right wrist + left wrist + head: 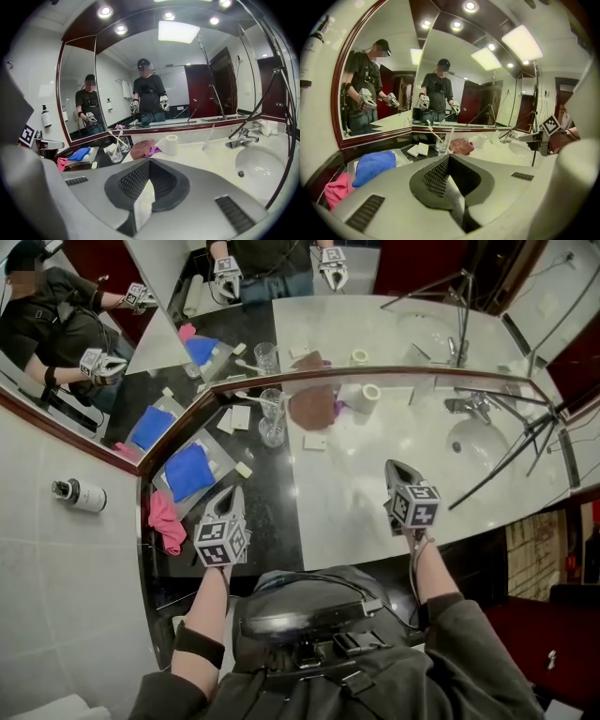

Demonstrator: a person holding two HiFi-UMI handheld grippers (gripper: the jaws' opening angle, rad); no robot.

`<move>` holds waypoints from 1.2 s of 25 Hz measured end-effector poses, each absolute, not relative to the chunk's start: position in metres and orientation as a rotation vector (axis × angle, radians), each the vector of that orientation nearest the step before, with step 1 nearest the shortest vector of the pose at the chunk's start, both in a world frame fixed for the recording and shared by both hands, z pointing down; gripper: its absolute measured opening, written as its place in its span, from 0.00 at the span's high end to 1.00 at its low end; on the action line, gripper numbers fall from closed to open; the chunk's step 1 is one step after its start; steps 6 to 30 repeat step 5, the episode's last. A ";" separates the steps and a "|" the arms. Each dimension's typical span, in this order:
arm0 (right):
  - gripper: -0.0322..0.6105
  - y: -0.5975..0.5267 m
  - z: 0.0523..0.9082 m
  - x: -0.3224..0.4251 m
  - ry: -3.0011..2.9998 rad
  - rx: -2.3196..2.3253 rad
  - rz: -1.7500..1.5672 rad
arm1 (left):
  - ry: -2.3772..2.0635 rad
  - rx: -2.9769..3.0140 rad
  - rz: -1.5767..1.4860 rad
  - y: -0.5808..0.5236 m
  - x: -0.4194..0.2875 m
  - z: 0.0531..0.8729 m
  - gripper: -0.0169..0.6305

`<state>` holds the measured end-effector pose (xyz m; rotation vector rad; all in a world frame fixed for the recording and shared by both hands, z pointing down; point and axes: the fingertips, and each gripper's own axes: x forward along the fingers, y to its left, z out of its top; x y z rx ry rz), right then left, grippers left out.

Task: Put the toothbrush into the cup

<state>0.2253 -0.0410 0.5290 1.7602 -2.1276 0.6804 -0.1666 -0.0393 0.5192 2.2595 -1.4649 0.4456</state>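
Note:
A clear glass cup (273, 420) stands on the dark counter strip by the mirror, with a white toothbrush (114, 140) leaning in it. The cup (442, 146) and toothbrush (435, 135) also show far ahead in the left gripper view. My left gripper (234, 491) hovers near the counter's front edge, well short of the cup, with its jaws shut and empty (449, 159). My right gripper (396, 467) hangs over the white counter to the cup's right, with its jaws together (149, 164). A pale wedge shows at their seam; I cannot tell what it is.
A blue cloth (188, 471) lies on a tray at the left, with a pink cloth (167, 521) beside it. A brown cloth (312, 407) and a toilet roll (364, 395) sit right of the cup. The sink (478, 442), faucet (469, 407) and tripod legs (511, 460) fill the right.

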 end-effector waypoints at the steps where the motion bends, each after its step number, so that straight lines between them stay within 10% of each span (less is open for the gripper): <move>1: 0.93 -0.040 0.530 0.225 -2.128 1.759 0.681 | -1.467 2.258 0.445 -0.038 -0.167 0.519 0.97; 30: 0.93 -0.033 0.534 0.225 -2.129 1.749 0.687 | -1.473 2.248 0.442 -0.028 -0.169 0.521 0.97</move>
